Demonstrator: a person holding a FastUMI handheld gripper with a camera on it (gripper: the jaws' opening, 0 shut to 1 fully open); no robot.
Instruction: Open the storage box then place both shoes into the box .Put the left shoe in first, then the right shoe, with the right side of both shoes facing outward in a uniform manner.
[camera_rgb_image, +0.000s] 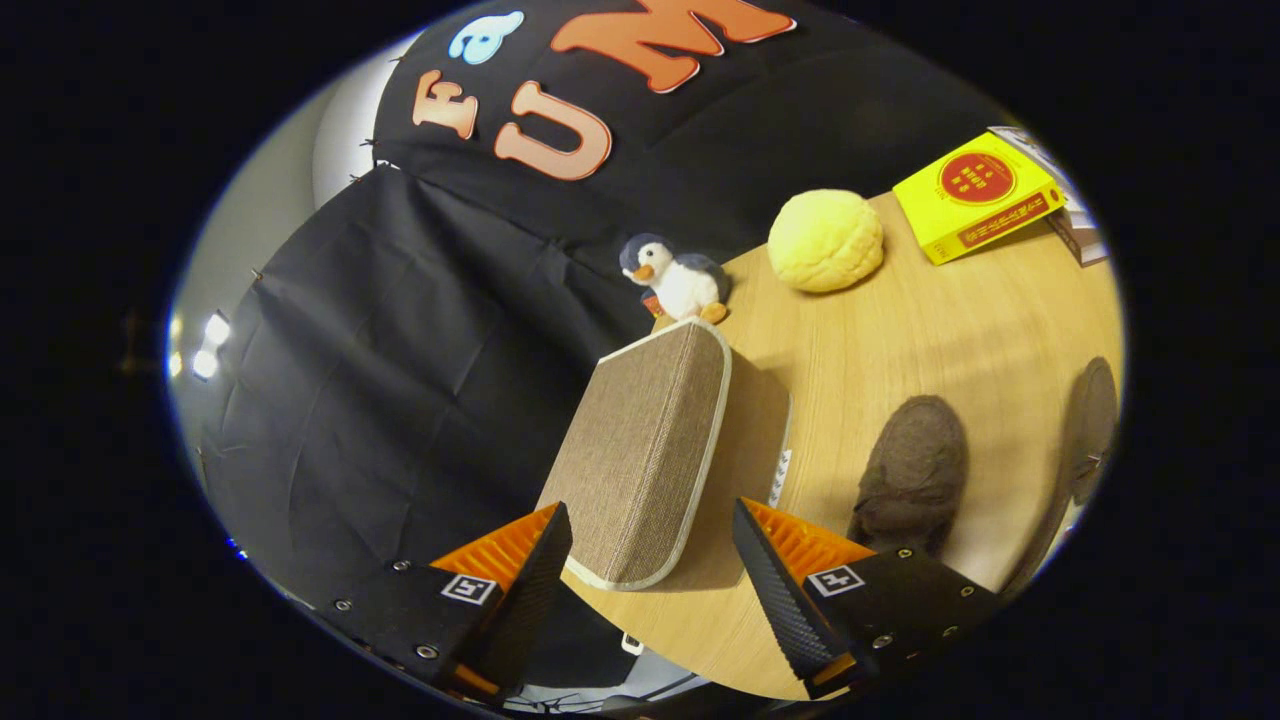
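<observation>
Tongs (652, 560): we record them with the two fingers spread wide apart, clamped on nothing, the near end of the storage box lying in the gap between them and neither finger visibly touching it. Storage box (645, 450): brown woven fabric with pale piping along the edges, closed as far as we can tell, sitting at the edge of the worktop (960, 330) and running away from the fingers toward the far wall; a small white tag shows at its right side. Worktop: light wood grain, carrying every item listed below. First shoe (912, 472): brown, fuzzy-looking, lying just beyond the right finger and to the right of the box, apart from it; we cannot tell whether it is the left or the right of the pair. Second shoe (1090, 430): darker in shadow, well to the right of the first shoe, near the worktop's edge, seen only in part. Penguin plush (676, 276): grey, white and orange, standing just past the far end of the box. Yellow round cushion (826, 240): beyond the box, to the right of the penguin. Yellow book (976, 194): with a red disc on its cover, farther right again, resting against other books (1080, 225). Black cloth (400, 330): hangs to the left of the worktop.
</observation>
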